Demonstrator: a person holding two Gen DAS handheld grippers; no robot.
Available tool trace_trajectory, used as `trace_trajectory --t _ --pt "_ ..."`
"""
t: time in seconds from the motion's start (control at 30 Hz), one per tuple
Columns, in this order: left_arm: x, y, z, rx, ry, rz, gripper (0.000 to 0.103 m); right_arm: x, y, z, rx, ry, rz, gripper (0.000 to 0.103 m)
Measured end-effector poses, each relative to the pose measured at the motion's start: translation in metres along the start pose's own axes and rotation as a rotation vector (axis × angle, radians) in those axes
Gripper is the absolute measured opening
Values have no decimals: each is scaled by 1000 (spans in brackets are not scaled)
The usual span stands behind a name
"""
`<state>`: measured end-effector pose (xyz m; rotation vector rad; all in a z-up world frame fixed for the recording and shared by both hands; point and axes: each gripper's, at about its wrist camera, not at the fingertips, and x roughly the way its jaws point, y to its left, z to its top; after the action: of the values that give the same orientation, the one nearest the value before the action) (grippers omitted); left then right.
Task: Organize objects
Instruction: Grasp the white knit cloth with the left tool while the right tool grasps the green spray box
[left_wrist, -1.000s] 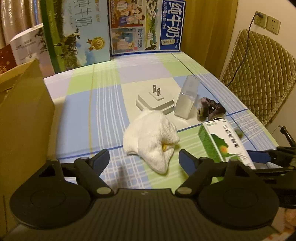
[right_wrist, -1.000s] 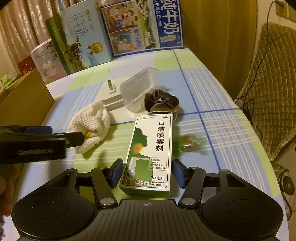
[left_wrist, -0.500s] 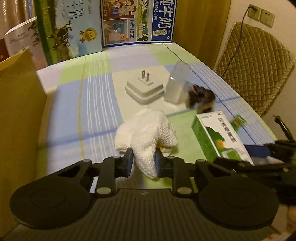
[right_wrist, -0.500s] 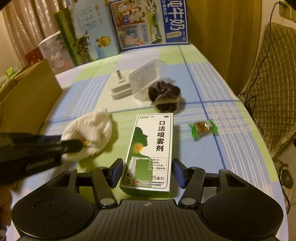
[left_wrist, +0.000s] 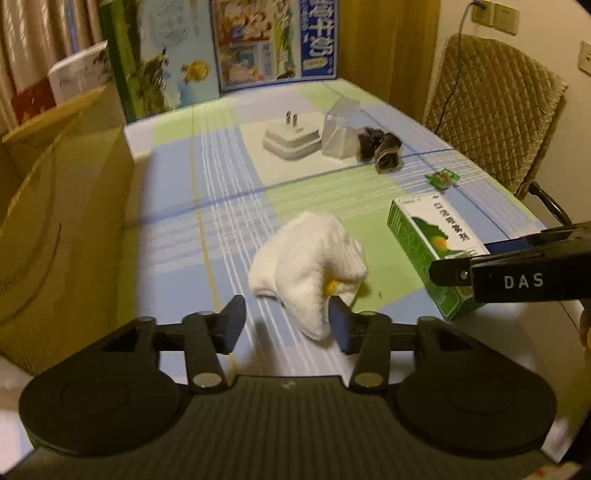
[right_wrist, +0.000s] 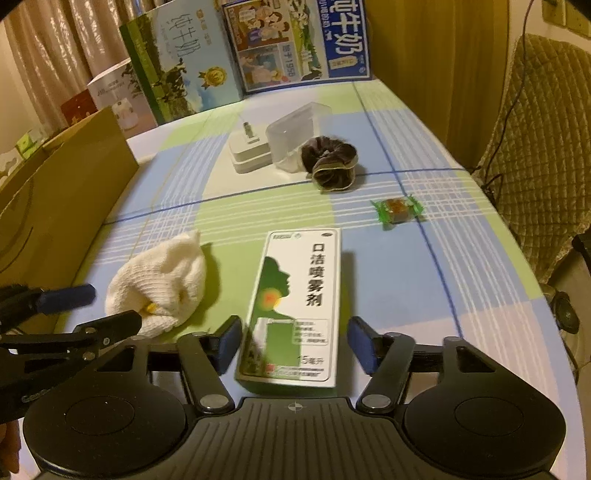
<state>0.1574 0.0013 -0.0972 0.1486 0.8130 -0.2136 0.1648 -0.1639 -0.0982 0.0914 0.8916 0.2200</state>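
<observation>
Both claws had just been opening: our left gripper (left_wrist: 286, 325) gaped with the white sock's (left_wrist: 308, 264) toe against its right pad, while our right gripper (right_wrist: 293, 345) loosely straddled the lengthwise spray box (right_wrist: 295, 306).

- The sock (left_wrist: 310, 266) is white knitted cloth, rough.
- The spray box (right_wrist: 295, 306) is glossy printed cardboard.
- The brown carton (left_wrist: 59, 229) is matt cardboard.
- The case (right_wrist: 295, 129) is clear plastic.
</observation>
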Motion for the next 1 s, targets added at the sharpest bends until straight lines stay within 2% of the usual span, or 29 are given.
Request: trace_trajectory --t 0.03,0.13,0.37,0.57,0.63,0.7,0.77,0.83,0.93,1.0 --pt "0 -1 1 18 -11 -1 59 0 -1 1 10 -4 0 68" --pt "5 -7 6 87 -34 -19 64 -1 -6 2 40 -11 7 70" --pt "32 -27 11 256 -42 -24 64 0 -8 3 52 -18 7 72" --pt "42 -36 9 317 -29 -53 64 1 -9 4 61 -24 5 73" --pt "45 -38 8 342 -24 -40 65 2 -8 4 57 -23 5 73" --pt "48 -36 9 324 -23 -29 65 2 -8 4 53 -23 5 73" --pt "50 -32 12 291 -11 -31 60 2 -7 3 41 -25 4 73" --pt "50 -29 13 264 3 -41 48 3 -4 3 21 -27 4 73" --pt "43 -24 15 222 16 -37 38 6 0 3 -15 -27 0 73" --pt "36 -17 15 161 25 -40 34 9 4 3 -39 -27 0 73"
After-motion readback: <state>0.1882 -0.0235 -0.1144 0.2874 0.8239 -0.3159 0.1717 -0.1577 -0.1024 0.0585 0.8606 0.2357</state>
